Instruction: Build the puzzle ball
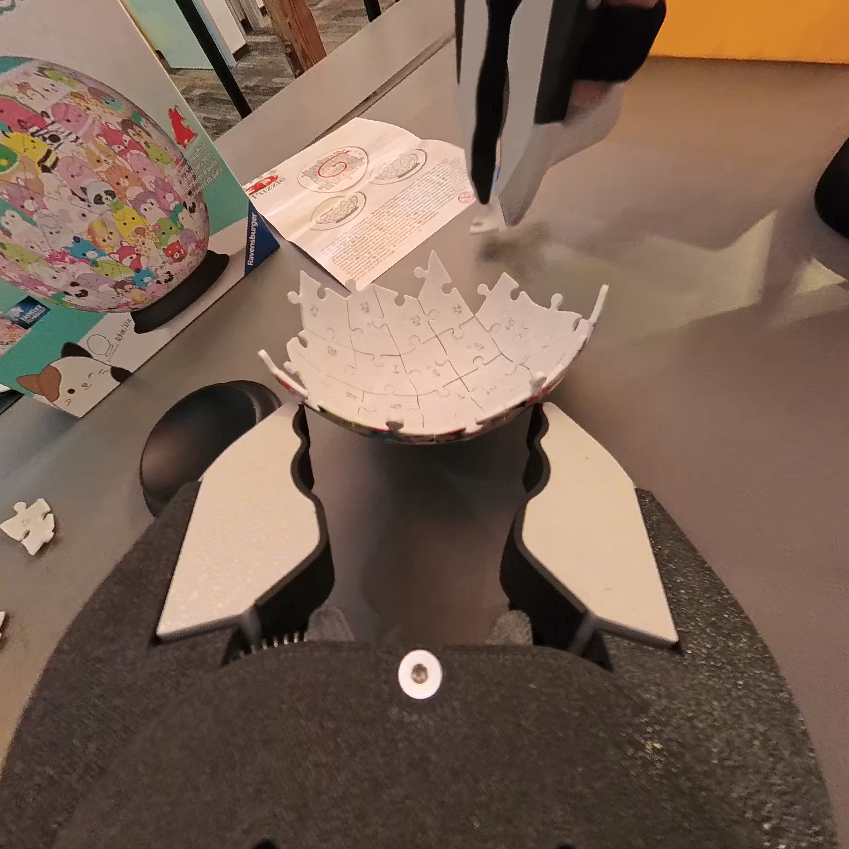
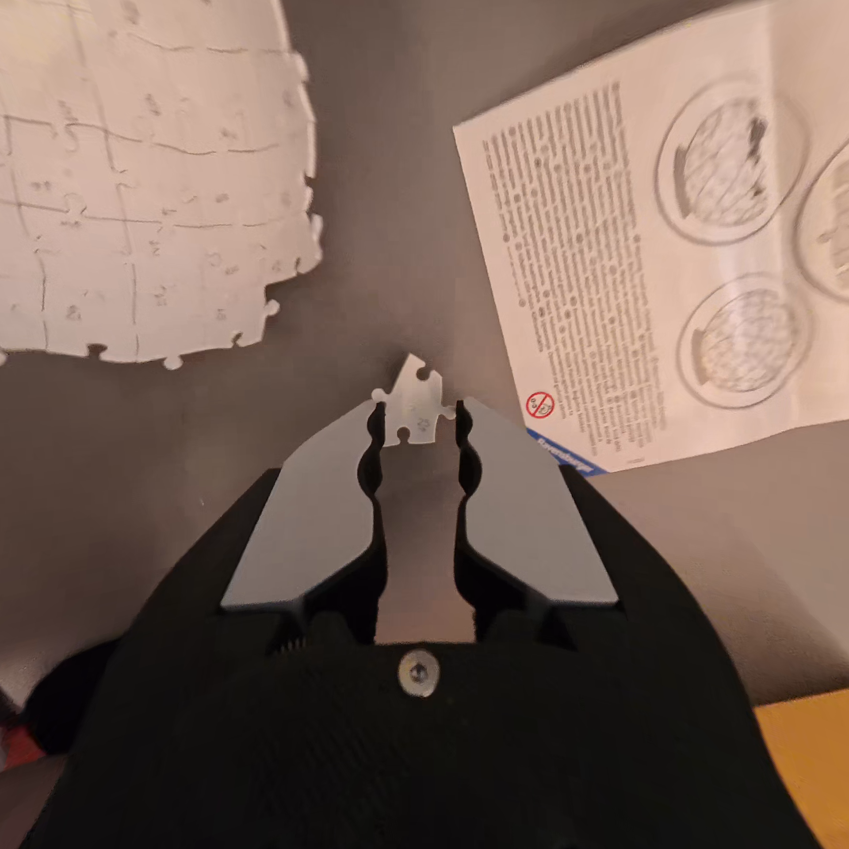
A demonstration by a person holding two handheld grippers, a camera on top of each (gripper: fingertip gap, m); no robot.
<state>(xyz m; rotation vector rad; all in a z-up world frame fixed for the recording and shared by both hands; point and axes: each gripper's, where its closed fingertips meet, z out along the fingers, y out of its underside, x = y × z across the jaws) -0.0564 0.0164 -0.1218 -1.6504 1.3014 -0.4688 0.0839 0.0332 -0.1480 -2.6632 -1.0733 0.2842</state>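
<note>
Right claw (image 2: 417,406) pinching loose puzzle piece (image 2: 416,409) at frame centre, half-built ball (image 2: 151,193) upper left, bare grey surface (image 2: 390,183) between, left claw (image 1: 420,416) spread wide, empty.

You're likely in an office: grey table (image 1: 689,413), patterned carpet (image 1: 239,73) beyond its far edge, dark furniture legs (image 1: 225,69), yellow wall (image 1: 758,27) behind.

A grey table (image 1: 689,413) bears the half-built puzzle ball (image 1: 432,363), instruction sheet (image 1: 367,193), box (image 1: 105,206) and loose piece (image 1: 30,523).
</note>
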